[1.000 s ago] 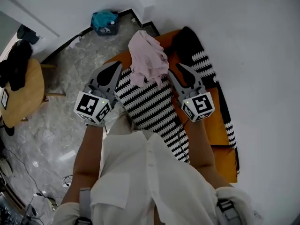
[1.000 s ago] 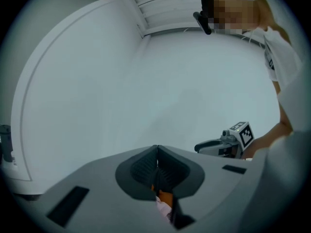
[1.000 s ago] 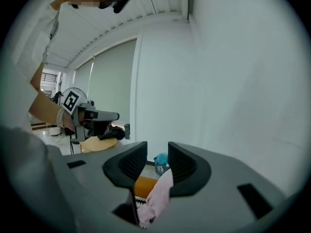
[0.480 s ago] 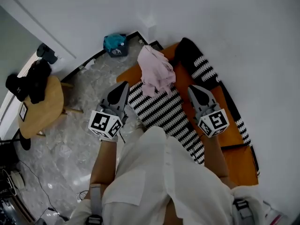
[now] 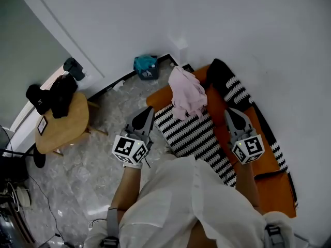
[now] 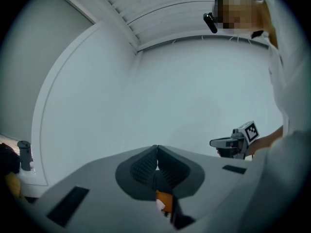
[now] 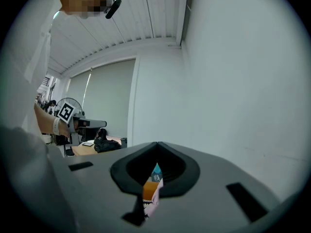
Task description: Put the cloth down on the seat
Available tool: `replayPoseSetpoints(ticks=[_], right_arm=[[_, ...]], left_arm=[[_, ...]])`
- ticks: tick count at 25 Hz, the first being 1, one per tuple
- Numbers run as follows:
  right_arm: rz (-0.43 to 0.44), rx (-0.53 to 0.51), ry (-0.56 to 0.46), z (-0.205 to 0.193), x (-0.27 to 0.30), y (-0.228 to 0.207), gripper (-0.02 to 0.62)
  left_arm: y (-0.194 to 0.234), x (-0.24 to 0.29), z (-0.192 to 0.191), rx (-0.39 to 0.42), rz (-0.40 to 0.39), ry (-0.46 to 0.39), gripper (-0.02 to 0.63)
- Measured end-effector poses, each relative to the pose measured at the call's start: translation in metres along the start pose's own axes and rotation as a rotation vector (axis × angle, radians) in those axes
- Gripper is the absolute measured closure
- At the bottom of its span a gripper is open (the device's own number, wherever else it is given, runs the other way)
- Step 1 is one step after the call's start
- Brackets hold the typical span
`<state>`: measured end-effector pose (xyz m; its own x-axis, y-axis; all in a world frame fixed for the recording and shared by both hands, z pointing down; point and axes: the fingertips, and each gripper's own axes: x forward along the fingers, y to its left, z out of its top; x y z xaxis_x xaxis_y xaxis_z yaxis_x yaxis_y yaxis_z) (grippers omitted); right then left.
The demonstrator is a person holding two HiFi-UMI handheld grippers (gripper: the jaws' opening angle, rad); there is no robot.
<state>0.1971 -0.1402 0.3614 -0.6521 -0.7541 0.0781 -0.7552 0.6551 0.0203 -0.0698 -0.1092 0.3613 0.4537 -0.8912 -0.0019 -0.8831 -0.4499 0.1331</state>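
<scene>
Both tongs, the left gripper and the right gripper, are being held closed and empty over the near part of the seat, on whose far end the pink cloth is being borne in a heap, so the task is being judged done.

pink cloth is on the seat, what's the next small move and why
Probably just rest both arms: the pink cloth lies on the orange seat, and the left hand-held gripper and right hand-held gripper are shut, empty, clear of it.
</scene>
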Motion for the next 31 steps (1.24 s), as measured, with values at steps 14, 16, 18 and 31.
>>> replayPoseSetpoints(ticks=[14, 16, 18, 31], right_arm=[[-0.04, -0.071, -0.016, 0.012, -0.019, 0.01, 0.588], [-0.035, -0.076, -0.017, 0.012, -0.018, 0.013, 0.588], [-0.033, -0.068, -0.013, 0.01, -0.018, 0.013, 0.588], [-0.034, -0.063, 0.008, 0.006, -0.019, 0.005, 0.588]], left_arm=[[-0.006, -0.023, 0.016, 0.002, 0.022, -0.04, 0.589], [-0.007, -0.025, 0.015, 0.002, 0.023, -0.039, 0.589], [-0.008, -0.025, 0.014, -0.001, 0.024, -0.035, 0.589], [-0.013, -0.018, 0.015, -0.007, 0.018, -0.023, 0.589]])
